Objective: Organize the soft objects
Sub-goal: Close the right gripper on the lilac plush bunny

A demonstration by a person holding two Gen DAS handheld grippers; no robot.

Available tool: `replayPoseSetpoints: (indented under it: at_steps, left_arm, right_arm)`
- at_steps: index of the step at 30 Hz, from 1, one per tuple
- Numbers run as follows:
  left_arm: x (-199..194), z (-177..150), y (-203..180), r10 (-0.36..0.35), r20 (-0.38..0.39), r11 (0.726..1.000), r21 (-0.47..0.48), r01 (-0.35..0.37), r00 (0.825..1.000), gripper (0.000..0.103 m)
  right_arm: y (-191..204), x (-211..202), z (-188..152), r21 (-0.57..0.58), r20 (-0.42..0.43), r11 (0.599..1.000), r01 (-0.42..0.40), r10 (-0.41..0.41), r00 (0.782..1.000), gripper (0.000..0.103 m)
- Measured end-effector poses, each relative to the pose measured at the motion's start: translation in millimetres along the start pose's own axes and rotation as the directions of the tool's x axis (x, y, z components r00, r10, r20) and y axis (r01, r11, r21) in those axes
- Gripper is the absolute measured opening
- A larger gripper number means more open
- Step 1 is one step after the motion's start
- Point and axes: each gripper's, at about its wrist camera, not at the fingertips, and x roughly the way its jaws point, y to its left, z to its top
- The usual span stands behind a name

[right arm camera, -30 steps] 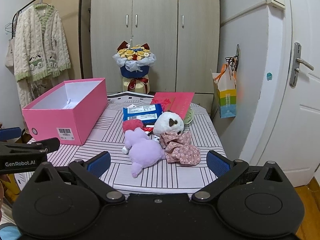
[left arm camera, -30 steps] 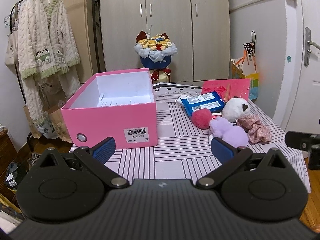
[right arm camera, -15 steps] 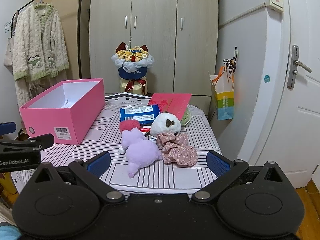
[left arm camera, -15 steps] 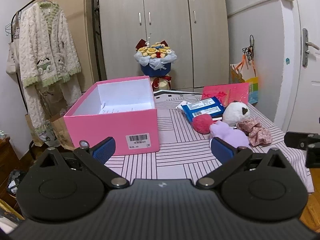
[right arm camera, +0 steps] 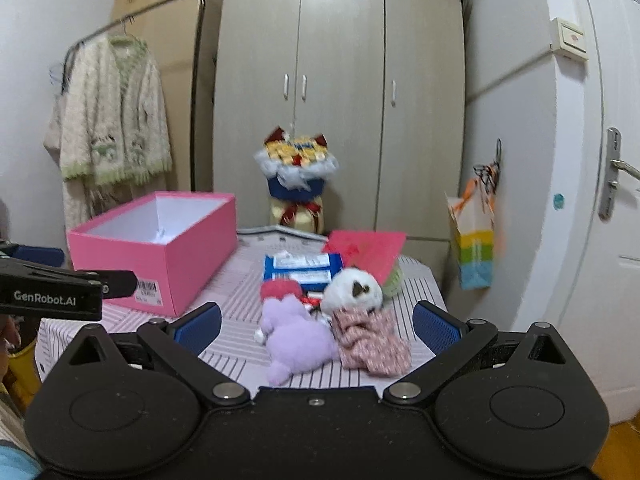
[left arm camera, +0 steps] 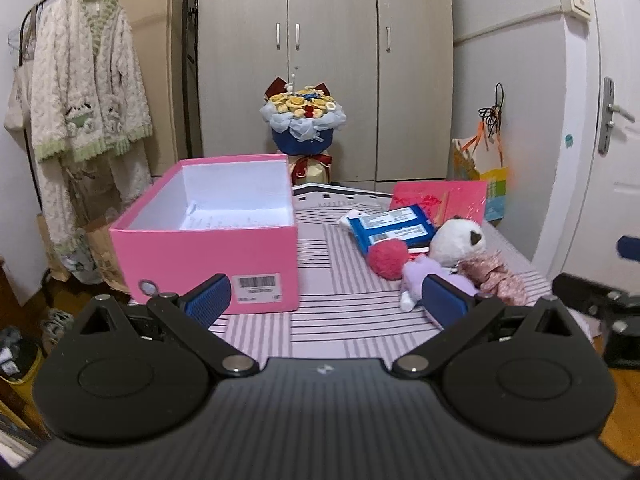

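Striped tablecloth (left arm camera: 344,320) carries a cluster of soft toys: purple plush (right arm camera: 298,338), white plush (right arm camera: 354,290), red pompom (left arm camera: 388,258), floral cloth (right arm camera: 372,344). Left of them stands an open pink box (left arm camera: 208,248). Left gripper (left arm camera: 326,300) and right gripper (right arm camera: 316,324) hover with fingers spread, empty.

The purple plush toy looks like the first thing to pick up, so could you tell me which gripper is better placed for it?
The right gripper, probably: open, with the purple plush toy centred ahead between its fingers. The left gripper faces the pink box.
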Motion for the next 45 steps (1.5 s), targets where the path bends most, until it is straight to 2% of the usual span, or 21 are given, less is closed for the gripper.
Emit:
replayPoseSetpoints:
  at_steps: [6,14,20,22,24,27,31,37,43,45]
  left_arm:
    - [27,-6,-5,-0.091,-0.013,0.995,-0.045,0.091,0.996,0.102]
    - [75,-18,-29,-0.188,-0.061,0.982,-0.041,0.186,0.98,0.098]
    - [109,-21,-47,-0.278,-0.094,0.961,-0.044,0.275,0.956,0.083]
    - [117,-21,-51,-0.3,-0.11,0.954,-0.052,0.296,0.948,0.073]
    - [127,-20,-55,-0.325,-0.128,0.945,-0.063,0.32,0.937,0.069]
    - [140,-22,-60,-0.346,-0.158,0.938,-0.076,0.338,0.925,0.061]
    - [151,-26,-62,-0.357,-0.191,0.934,-0.095,0.345,0.915,0.057]
    - [163,-32,-59,-0.367,-0.225,0.929,-0.135,0.344,0.903,0.05]
    - [165,-33,-58,-0.386,-0.224,0.921,-0.156,0.358,0.895,0.048]
    - [165,-33,-55,-0.391,-0.223,0.917,-0.173,0.359,0.893,0.048]
  right_arm:
    - [-5,38,-24,-0.057,-0.028,0.996,-0.061,0.059,0.998,0.103]
    - [2,74,-50,-0.133,-0.058,0.973,-0.19,0.183,0.981,0.098]
    - [-3,110,-50,-0.16,-0.108,0.953,-0.259,0.243,0.964,0.098]
    - [-6,122,-49,-0.175,-0.138,0.946,-0.274,0.252,0.958,0.098]
    - [-8,133,-49,-0.195,-0.166,0.94,-0.279,0.249,0.954,0.098]
    - [-10,143,-48,-0.207,-0.187,0.936,-0.286,0.249,0.95,0.098]
    - [-9,147,-49,-0.21,-0.214,0.927,-0.31,0.266,0.94,0.098]
    - [-7,157,-50,-0.233,-0.229,0.918,-0.321,0.269,0.935,0.098]
    - [-16,168,-48,-0.147,-0.26,0.925,-0.35,0.305,0.916,0.099]
    - [-15,170,-47,-0.134,-0.263,0.929,-0.346,0.303,0.916,0.099]
